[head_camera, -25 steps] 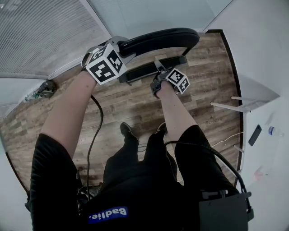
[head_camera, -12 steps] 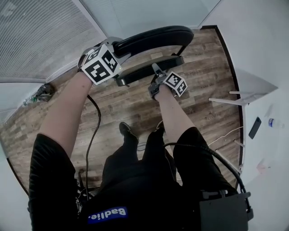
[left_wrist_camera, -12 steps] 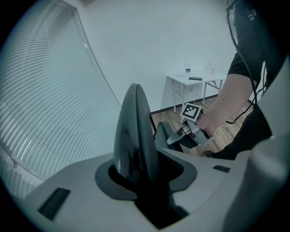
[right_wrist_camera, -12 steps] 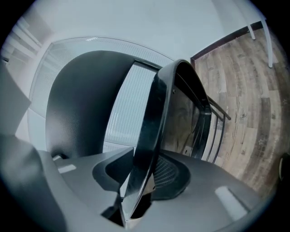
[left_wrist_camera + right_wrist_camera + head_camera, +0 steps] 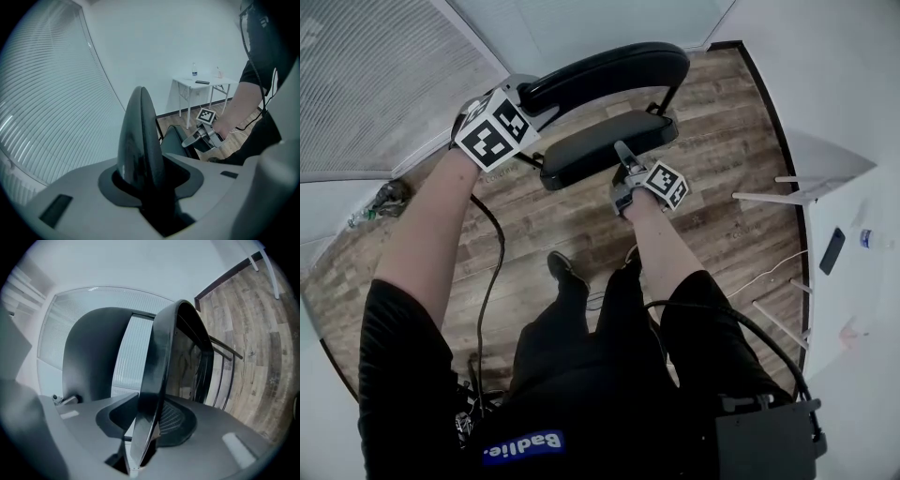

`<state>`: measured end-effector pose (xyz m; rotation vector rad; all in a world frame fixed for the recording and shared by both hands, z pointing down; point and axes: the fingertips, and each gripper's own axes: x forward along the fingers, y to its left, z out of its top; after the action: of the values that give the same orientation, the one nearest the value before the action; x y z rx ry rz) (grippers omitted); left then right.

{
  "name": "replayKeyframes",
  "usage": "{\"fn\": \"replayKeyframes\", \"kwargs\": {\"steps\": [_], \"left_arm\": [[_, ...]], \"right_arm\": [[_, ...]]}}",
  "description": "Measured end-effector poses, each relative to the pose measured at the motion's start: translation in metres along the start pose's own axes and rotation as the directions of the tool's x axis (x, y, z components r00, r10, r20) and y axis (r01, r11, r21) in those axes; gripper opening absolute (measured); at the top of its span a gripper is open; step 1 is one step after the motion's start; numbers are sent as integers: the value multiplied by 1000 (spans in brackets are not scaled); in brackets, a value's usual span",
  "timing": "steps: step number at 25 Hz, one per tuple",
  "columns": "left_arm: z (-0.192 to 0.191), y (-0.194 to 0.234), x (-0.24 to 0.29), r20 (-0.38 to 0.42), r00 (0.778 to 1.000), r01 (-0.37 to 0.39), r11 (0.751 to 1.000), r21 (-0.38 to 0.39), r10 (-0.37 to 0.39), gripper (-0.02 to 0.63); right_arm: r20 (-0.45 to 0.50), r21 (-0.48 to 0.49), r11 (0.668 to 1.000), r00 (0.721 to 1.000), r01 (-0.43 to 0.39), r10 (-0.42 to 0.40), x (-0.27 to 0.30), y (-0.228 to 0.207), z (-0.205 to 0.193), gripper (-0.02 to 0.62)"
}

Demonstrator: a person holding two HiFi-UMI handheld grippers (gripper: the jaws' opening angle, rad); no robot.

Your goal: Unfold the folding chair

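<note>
Where the left gripper (image 5: 530, 94) meets the folding chair (image 5: 675, 98), its jaws are clamped partway apart on the upper rim of the black backrest (image 5: 140, 140), which fills the gap edge-on in the left gripper view; marker cube (image 5: 492, 129) faces up, at the end of the person's left forearm; right gripper (image 5: 623, 152): jaws set narrow, pads pressing the near edge of the black seat (image 5: 159, 376), which runs between them as a thin curved blade in the right gripper view, with dark frame tubes (image 5: 225, 376) visible under it to the right; in the head view the seat is below and in front of the backrest, apart from it along its length and tilted, the chair standing on the floor just beyond the person's feet; surroundings: wood-plank floor (image 5: 722, 169); pale slatted blinds (image 5: 375, 75) along the wall left of the chair; black cable (image 5: 492, 272) trailing from the left arm down to the floor; one dark shoe (image 5: 562, 270) between chair and body; white table (image 5: 201, 84) well off to the person's right, carrying a small bottle (image 5: 194, 70) and a flat dark item (image 5: 202, 82), too small to identify
</note>
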<state>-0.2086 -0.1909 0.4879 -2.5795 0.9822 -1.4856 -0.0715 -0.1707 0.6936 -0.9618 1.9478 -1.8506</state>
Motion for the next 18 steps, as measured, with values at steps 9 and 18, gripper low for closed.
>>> {"fn": "replayKeyframes", "kwargs": {"steps": [9,18], "left_arm": [[-10,1,11,-6,1000,11,999,-42,-11,141],[-13,-2,14,-3,1000,27,999,-46,-27,141]], "right_arm": [[14,33,999,999,-36,36,-37,-34,-12,121],[37,50,996,997,-74,73,-56,-49,-20,121]]}}
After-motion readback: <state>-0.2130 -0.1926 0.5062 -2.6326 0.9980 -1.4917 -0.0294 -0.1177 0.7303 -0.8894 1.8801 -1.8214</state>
